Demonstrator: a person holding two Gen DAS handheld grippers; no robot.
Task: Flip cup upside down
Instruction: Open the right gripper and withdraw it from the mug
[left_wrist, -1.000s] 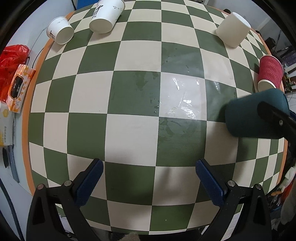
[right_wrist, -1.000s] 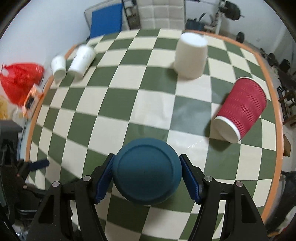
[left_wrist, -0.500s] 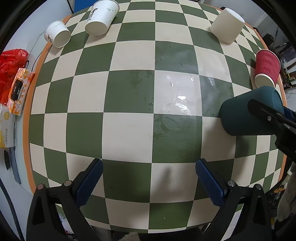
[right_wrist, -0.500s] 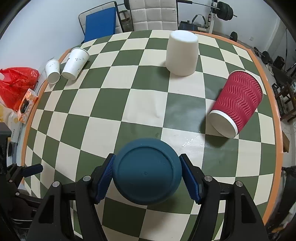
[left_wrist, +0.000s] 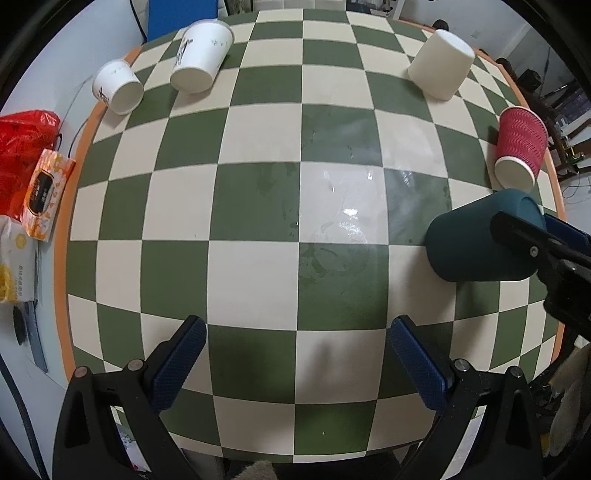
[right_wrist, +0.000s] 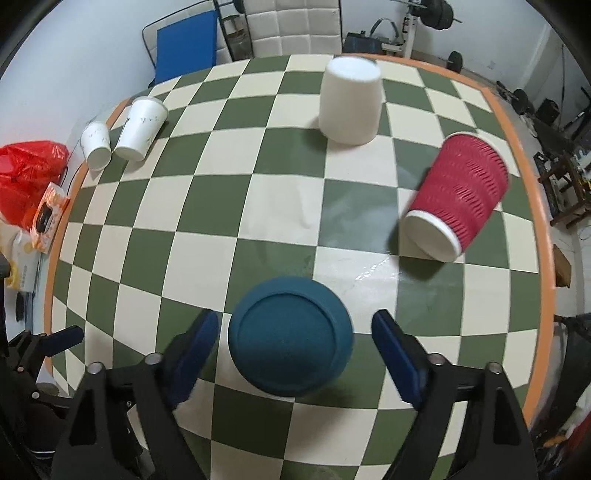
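Note:
A dark teal cup stands upside down on the checkered table, its flat base toward the right wrist camera. My right gripper is open, its blue pads on either side of the cup with clear gaps. The cup also shows in the left wrist view at the right, with the right gripper's finger over it. My left gripper is open and empty above the table's near edge.
A red ribbed cup and a white cup stand upside down at the far right. Two white paper cups stand at the far left edge. A red bag and tissue packs lie left of the table.
My right gripper has opened and let go of the teal cup, which now stands on the table. The left gripper has risen a little and stays open.

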